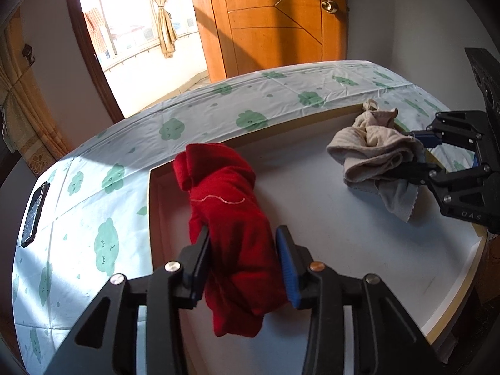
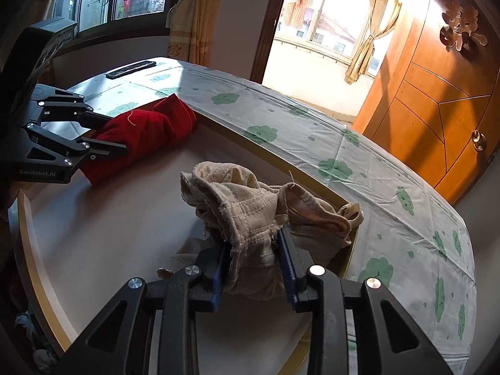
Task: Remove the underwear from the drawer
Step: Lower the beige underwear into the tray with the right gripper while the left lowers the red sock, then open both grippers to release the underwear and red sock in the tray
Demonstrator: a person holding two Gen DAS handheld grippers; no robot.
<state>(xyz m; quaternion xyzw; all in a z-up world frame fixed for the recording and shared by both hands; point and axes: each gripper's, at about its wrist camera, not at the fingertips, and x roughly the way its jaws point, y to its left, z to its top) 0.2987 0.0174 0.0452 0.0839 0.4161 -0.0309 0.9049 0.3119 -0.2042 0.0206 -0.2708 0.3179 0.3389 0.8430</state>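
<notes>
A shallow drawer (image 1: 328, 218) with a white floor and a tan rim lies against a bed. Red underwear (image 1: 225, 206) rests bunched on its floor between the jaws of my left gripper (image 1: 243, 250), whose blue pads stand apart on either side of the cloth. Crumpled beige underwear (image 2: 243, 206) lies near the drawer's right corner, between the parted pads of my right gripper (image 2: 254, 250). In the left wrist view the right gripper (image 1: 406, 153) reaches in from the right around the beige underwear (image 1: 372, 153). The right wrist view shows the left gripper (image 2: 109, 132) astride the red underwear (image 2: 147, 131).
The bed (image 1: 218, 115) wears a white sheet with green cloud prints and runs along the drawer's far side. A black flat device (image 1: 34, 215) lies on the sheet at the left. A wooden door (image 1: 275, 15) and a bright balcony doorway (image 1: 140, 31) stand beyond.
</notes>
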